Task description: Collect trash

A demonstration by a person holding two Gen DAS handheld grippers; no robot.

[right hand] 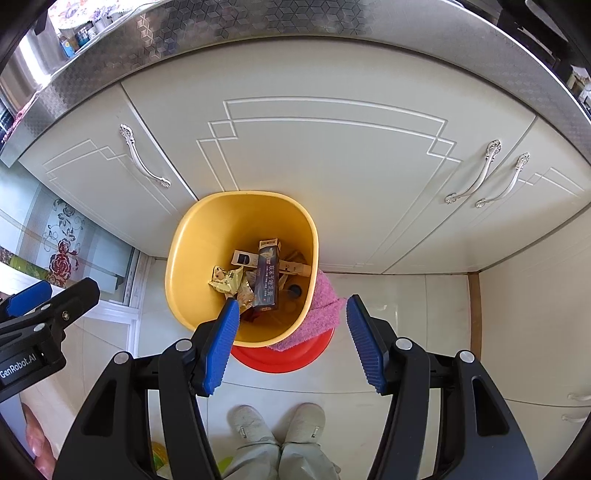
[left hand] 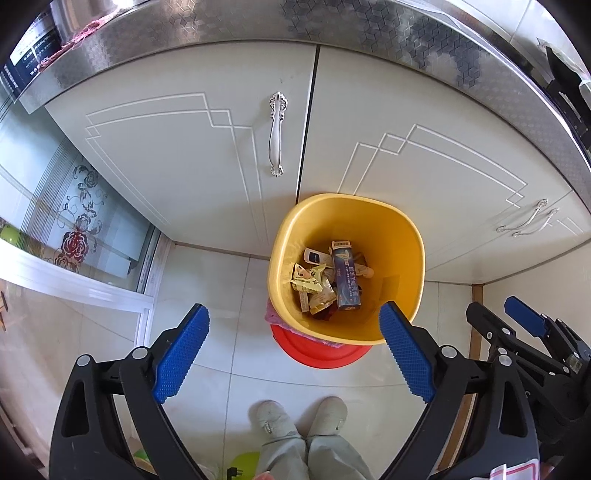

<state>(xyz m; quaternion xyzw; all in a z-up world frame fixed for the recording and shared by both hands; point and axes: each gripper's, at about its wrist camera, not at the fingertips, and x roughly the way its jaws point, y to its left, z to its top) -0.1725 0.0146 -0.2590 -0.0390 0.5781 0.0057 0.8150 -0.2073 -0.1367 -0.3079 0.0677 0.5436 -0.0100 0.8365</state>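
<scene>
A person is standing over a yellow bin (left hand: 406,236) on a pale tiled floor (left hand: 221,288), pointing two handheld grippers steeply down at it. On the far left, a glass door with a red rose pattern (left hand: 74,243) is bordering the floor. Next to it, cream cabinet doors (left hand: 184,147) with silver handles (left hand: 276,134) are running under a steel counter edge (left hand: 221,29) at the far side.

The left gripper (left hand: 295,350) is hanging with its blue pads (left hand: 181,347) spread wide and nothing between them; the pads are framing the bin's near rim from above without touching it.

The bin is sitting just in front of the cabinets, on top of a red basin (left hand: 321,354), with a pink cloth (right hand: 325,306) lying between the two and sticking out on the right side. Inside the bin, the trash is resting at the bottom: a dark blue box (left hand: 345,280) leaning upright, yellow wrappers (left hand: 308,278) to its left, and a small white pack (left hand: 314,256) behind them.

The right gripper (right hand: 291,343) is hanging to the right of the left one, its pads (right hand: 218,350) partly spread and empty, above the bin's near edge and the cloth.

Nearest the cameras, the person's grey slippers (right hand: 277,421) and pale trouser legs (left hand: 310,458) are pointing toward the bin.
</scene>
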